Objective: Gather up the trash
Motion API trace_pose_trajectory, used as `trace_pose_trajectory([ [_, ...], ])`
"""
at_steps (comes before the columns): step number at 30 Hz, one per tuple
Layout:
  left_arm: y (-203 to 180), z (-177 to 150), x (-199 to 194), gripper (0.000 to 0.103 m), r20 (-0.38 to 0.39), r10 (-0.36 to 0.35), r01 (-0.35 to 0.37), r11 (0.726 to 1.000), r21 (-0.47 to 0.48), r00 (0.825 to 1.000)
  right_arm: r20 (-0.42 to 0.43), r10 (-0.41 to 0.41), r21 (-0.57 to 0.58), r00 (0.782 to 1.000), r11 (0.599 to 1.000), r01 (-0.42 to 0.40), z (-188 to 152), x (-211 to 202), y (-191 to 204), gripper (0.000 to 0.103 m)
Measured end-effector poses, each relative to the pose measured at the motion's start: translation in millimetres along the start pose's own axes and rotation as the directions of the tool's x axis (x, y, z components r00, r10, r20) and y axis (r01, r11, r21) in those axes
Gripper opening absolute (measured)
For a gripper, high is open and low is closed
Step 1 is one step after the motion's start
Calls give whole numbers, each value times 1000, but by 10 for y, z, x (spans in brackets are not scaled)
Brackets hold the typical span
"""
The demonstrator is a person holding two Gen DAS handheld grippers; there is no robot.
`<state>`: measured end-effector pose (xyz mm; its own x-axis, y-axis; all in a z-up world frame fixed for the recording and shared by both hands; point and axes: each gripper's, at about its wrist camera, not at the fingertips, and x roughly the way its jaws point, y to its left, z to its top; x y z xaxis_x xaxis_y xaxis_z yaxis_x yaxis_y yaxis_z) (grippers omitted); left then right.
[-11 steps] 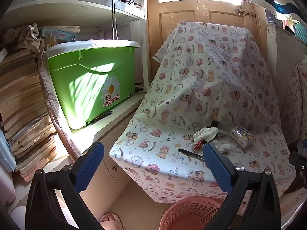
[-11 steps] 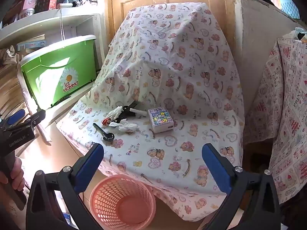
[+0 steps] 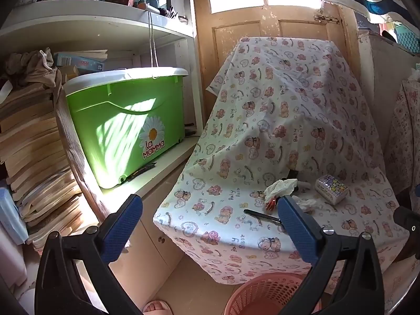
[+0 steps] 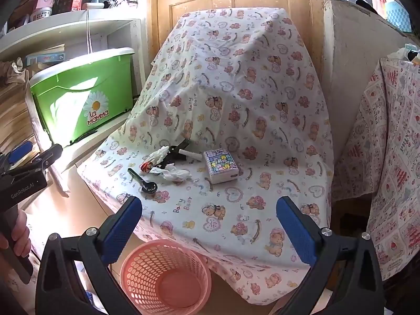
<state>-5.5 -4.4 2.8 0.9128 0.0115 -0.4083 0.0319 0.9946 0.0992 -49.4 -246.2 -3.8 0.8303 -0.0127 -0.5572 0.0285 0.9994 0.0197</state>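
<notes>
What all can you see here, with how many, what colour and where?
basket: one, pink, empty, on the floor below the cloth's front edge
crumpled tissues: two, white, mid cloth
spoon: one, black, left of the tissues
tissue pack: one, pastel print, right of the tissues
cloth: one, white with bear print, draped over furniture
storage box: one, green with white lid, on the shelf at left
left hand-held gripper: one, black with blue pads, open, empty
right hand-held gripper: one, same colours, open, empty

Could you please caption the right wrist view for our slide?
Open right claw above pink basket; crumpled tissues lie on the bear-print sheet.
</notes>
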Motion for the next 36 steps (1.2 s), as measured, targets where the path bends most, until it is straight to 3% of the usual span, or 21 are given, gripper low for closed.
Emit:
trace_pose_trajectory([
  [5, -10, -34, 79, 101, -37, -5, 5, 1000, 1, 999, -2, 2, -5, 1000, 1000, -2, -3, 25, 27, 103],
  [16, 147, -9, 116, 102, -55, -5, 0, 997, -79, 998, 23, -3, -41, 1000, 999, 4, -7, -17, 95, 103],
  [36, 280, 16, 163, 102, -59, 43, -49, 994, -101, 997, 35, -16, -48, 999, 999, 18, -1, -9, 108, 103],
])
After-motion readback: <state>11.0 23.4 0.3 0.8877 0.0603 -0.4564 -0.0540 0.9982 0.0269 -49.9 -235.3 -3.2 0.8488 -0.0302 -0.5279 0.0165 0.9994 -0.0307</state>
